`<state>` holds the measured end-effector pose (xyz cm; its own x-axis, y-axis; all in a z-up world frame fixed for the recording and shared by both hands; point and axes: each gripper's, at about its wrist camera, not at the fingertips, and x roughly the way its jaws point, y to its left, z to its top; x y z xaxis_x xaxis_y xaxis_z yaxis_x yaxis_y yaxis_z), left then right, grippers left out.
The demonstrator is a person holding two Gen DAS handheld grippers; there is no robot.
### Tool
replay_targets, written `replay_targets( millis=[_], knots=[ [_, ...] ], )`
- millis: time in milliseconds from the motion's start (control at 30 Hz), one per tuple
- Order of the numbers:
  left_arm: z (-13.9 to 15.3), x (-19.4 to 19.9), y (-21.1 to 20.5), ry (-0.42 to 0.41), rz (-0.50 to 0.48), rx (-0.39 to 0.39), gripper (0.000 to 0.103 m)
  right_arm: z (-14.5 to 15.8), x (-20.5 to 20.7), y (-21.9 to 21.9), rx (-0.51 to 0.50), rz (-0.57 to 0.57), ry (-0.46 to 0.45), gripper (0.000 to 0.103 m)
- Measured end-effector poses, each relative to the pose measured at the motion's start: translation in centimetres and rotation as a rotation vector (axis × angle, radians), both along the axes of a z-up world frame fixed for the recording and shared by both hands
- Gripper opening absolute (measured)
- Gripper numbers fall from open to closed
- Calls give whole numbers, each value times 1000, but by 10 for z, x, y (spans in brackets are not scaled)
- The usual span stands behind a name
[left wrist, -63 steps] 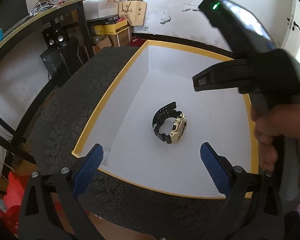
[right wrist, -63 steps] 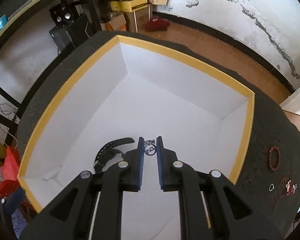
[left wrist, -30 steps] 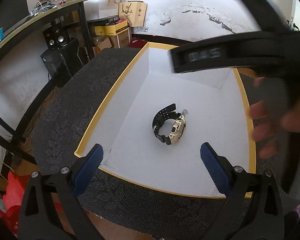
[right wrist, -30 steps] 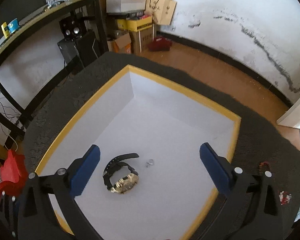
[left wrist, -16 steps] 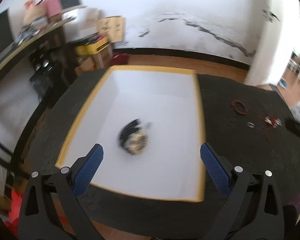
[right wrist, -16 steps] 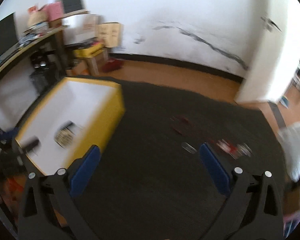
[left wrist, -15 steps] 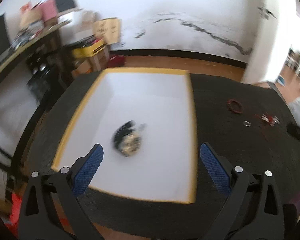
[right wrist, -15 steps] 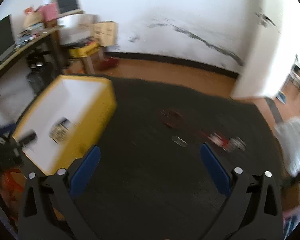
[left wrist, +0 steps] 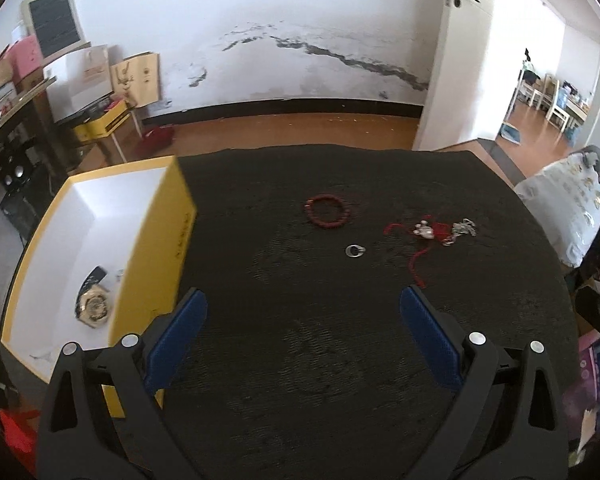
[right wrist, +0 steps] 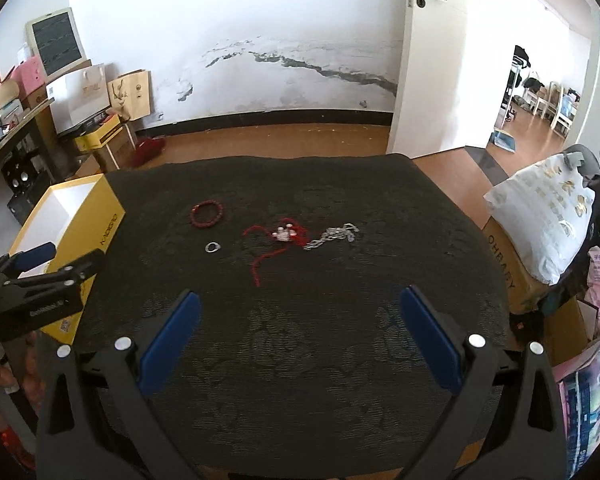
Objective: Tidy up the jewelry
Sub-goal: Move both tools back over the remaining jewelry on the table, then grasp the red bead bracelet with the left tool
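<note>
Yellow box (left wrist: 162,236) holds gold watch (left wrist: 94,306) (small ring (left wrist: 119,273) beside).

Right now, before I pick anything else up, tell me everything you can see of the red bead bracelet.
The red bead bracelet is a closed loop of small dark-red round beads, lying flat on the dark patterned tablecloth. It sits apart from everything: the yellow box is to its left, the small silver ring lies nearer the camera, and the red cord with its pale charm is to its right. Nothing touches it, and both grippers are open and well short of it.
</note>
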<state>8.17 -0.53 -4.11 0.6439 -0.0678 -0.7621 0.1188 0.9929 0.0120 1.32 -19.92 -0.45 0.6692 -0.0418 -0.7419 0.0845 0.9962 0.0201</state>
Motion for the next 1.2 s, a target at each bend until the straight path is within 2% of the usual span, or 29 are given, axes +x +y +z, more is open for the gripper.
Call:
replay_targets(
  millis=[367,533,700,867,967,1200],
  knots=[
    [-18,21,-22,28,-1,11,95,-10,5,-22,37,-14,20,96],
    [-42,57,-28,38,14,1,95,-16,11,-25,21,-12,28,96],
    [-78,110,-41,48,27,54,95,-24,15,-37,26,-21,42,96],
    [-103,158,-45,38,39,57,95,-37,20,-49,43,-34,70,96],
    [-120,184,-45,52,47,103,95,-44,21,-53,41,-34,84,96],
    [-146,206,-31,92,41,123,95,-66,30,-61,34,-31,115,96]
  ],
)
